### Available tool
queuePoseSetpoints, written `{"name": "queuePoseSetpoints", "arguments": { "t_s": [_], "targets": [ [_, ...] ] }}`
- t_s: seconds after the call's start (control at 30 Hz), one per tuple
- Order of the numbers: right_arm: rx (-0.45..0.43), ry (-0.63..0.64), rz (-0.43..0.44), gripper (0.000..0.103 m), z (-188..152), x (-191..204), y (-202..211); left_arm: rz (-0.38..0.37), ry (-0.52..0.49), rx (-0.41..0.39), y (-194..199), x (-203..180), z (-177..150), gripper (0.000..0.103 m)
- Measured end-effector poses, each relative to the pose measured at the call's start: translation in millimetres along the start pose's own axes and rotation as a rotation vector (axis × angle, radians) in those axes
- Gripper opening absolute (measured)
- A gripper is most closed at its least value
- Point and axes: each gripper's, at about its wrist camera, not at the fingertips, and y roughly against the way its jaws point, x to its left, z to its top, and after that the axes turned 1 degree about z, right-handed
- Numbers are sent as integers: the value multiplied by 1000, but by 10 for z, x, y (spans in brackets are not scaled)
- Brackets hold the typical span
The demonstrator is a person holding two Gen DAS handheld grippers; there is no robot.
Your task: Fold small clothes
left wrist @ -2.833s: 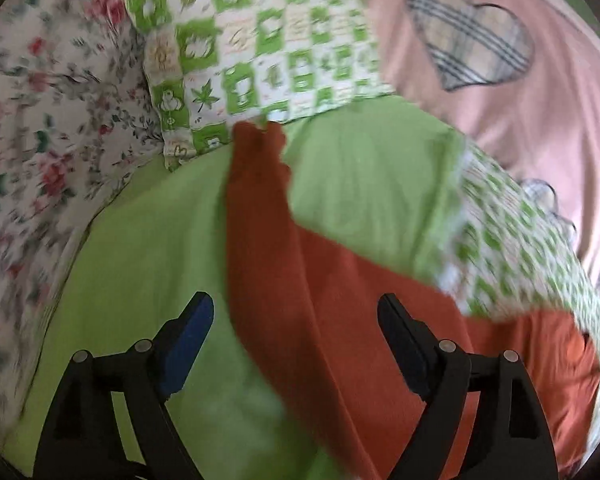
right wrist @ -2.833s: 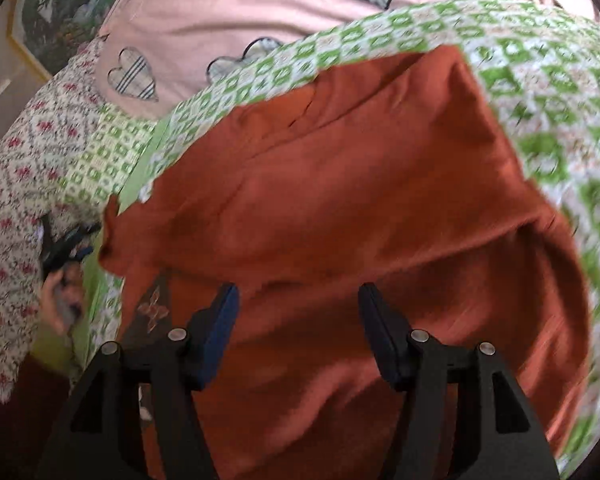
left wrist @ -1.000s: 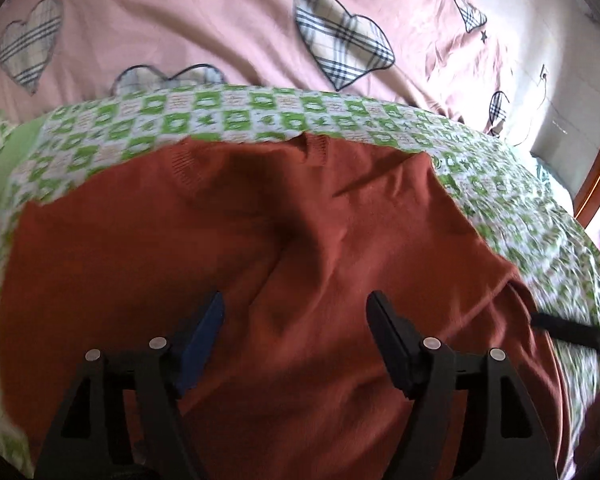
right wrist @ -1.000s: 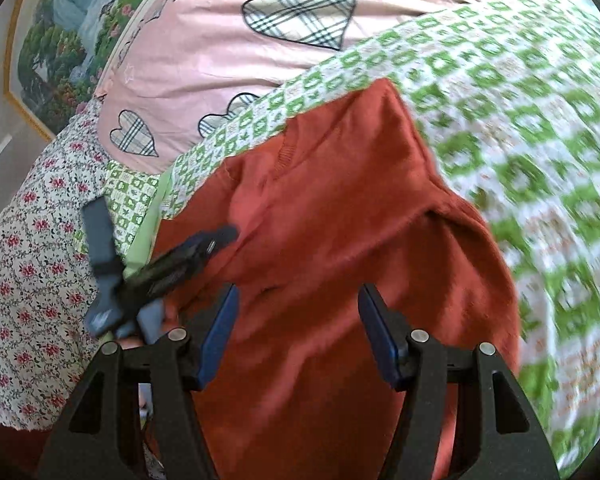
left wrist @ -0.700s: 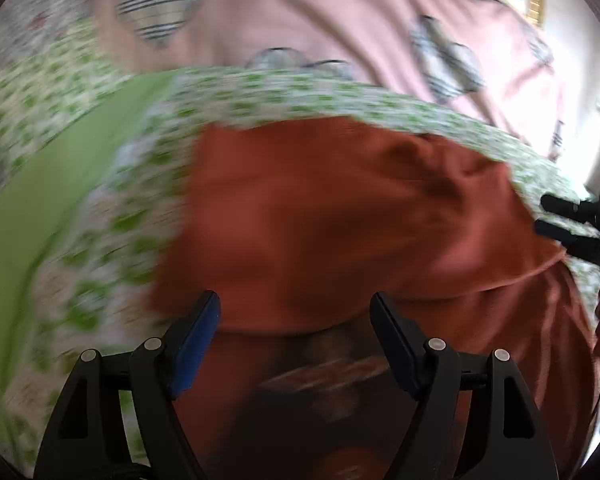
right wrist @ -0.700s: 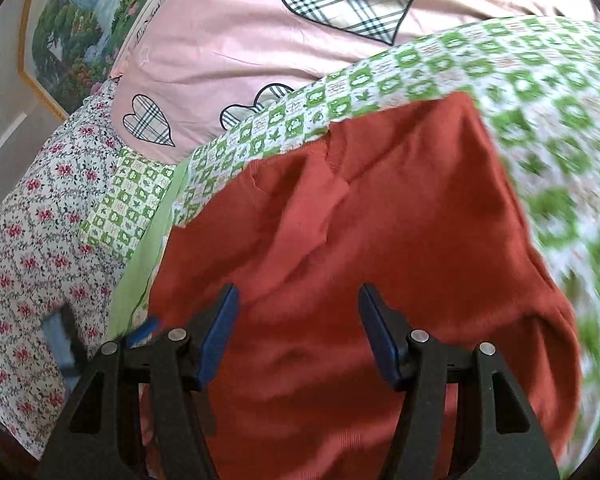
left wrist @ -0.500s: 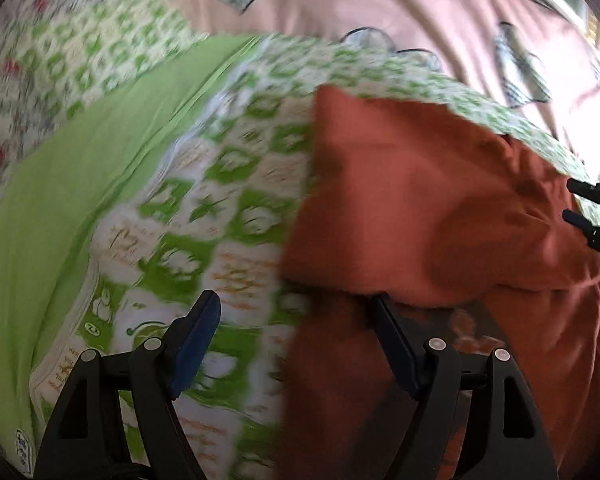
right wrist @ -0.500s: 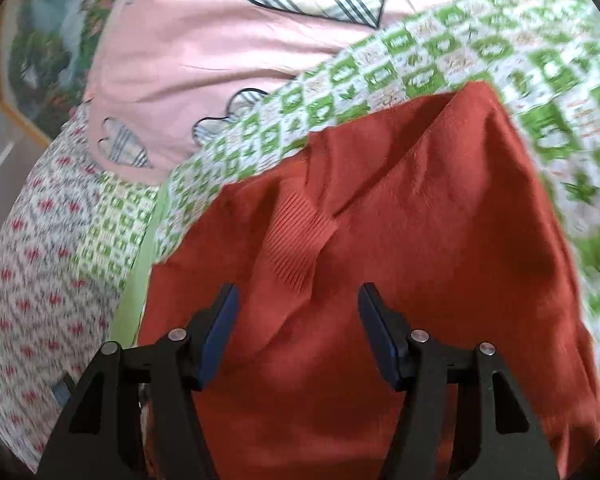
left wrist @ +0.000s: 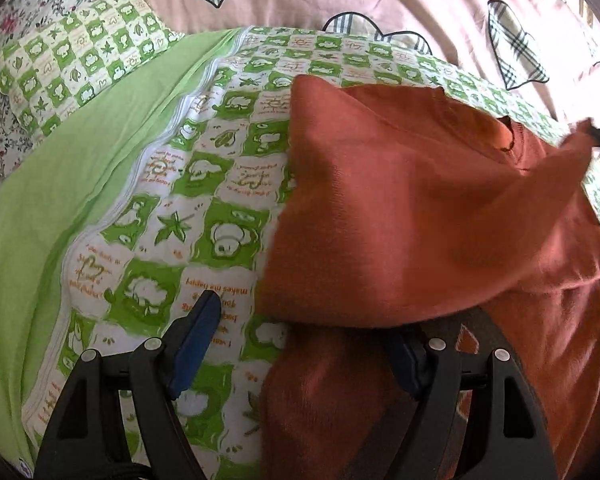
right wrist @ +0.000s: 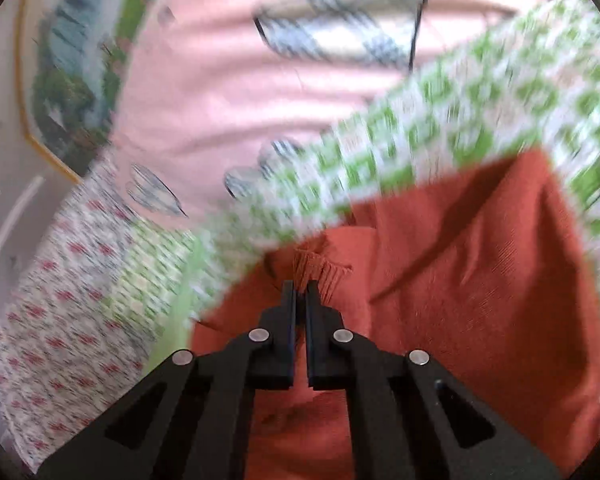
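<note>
Right claw pinches the rust sweater's ribbed cuff; left claw gapes.

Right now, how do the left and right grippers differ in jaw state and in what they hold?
The left gripper stands wide open and grips nothing; the right gripper is shut on the rust sweater, at its ribbed cuff. The left straddles the sweater's edge over the green checked quilt; the right sits wholly over the sweater. Both are black.

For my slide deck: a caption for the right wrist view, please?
Right gripper, jaws shut on the ribbed cuff of a rust-orange sweater lying on a green-checked quilt.
</note>
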Motion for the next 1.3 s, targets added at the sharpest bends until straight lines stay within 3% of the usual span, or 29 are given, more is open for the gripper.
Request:
{"name": "queuePoseSetpoints", "arguments": {
  "t_s": [0.1, 0.27, 0.43, 0.57, 0.77, 0.83, 1.0, 1.03, 1.13, 1.2, 1.3],
  "targets": [
    [-33, -14, -21, 5, 5, -95, 294, 51, 25, -3, -61, -22, 125, 68],
    [20, -49, -127, 5, -283, -457, 435, 109, 151, 3, -97, 100, 162, 65],
    [66, -65, -194, 5, -460, -644, 349, 79, 264, -1, -52, 261, 106, 65],
    [54, 63, -232, 5, -398, -378, 363, 39, 324, 0, -49, 368, 65, 65],
    [140, 77, -298, 5, -530, -517, 242, -4, 233, 27, 53, 406, 13, 66],
    [150, 52, -293, 5, -568, -590, 231, -67, 240, 43, 143, 463, -14, 65],
    [121, 15, -292, 8, -562, -614, 341, -172, 214, -54, 448, 416, 145, 64],
    [102, 14, -308, 11, -566, -590, 396, -181, 205, -66, 466, 379, 202, 64],
    [10, 20, -344, 34, -589, -494, 619, -244, 156, -93, 468, 152, 408, 64],
    [-14, 26, -323, 36, -628, -422, 693, -310, 115, -80, 338, -64, 495, 64],
    [58, 55, -253, 36, -679, -319, 522, -299, 98, -14, 26, -251, 519, 62]
  ]
}}
